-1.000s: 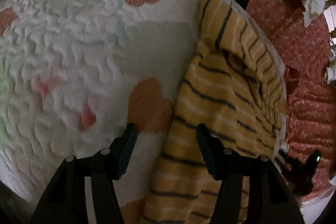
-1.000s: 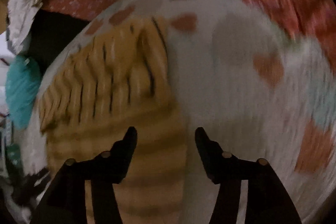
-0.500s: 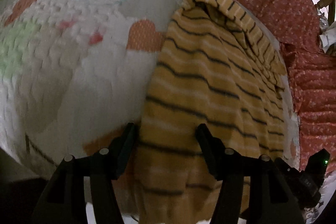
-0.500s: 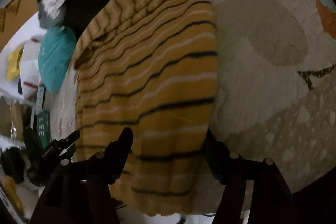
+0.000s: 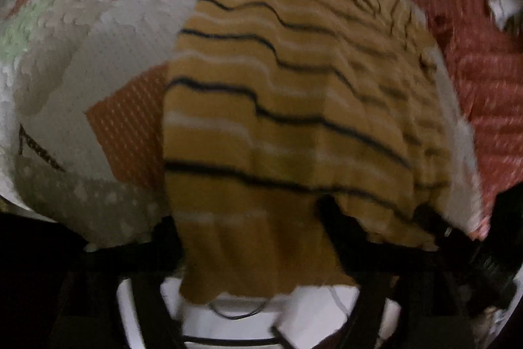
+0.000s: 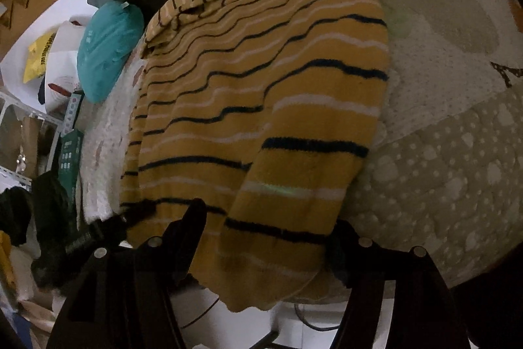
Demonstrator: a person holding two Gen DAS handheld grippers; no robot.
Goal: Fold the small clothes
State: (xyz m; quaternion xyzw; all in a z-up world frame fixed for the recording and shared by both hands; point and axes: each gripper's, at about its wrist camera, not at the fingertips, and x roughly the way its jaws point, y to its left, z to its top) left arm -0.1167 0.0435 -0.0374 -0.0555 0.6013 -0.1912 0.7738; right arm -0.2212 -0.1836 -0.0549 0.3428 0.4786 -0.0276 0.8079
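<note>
Mustard striped sweater [image 6: 261, 94] hangs off the quilt [image 6: 441, 169] edge at lower frame, hem reachable. Left hand-held gripper [image 5: 255, 237] and right hand-held gripper [image 6: 264, 237] straddle the hem, released.

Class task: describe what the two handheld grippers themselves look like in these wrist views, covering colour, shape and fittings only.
Both are dark, nearly black. The right gripper has two flat, angular fingers tapering to blunt tips, each on a wider arm carrying small round silver fasteners. The left gripper looks the same colour, but blur and shadow hide its detail. No cables, markings or sleeves can be made out on either.
</note>
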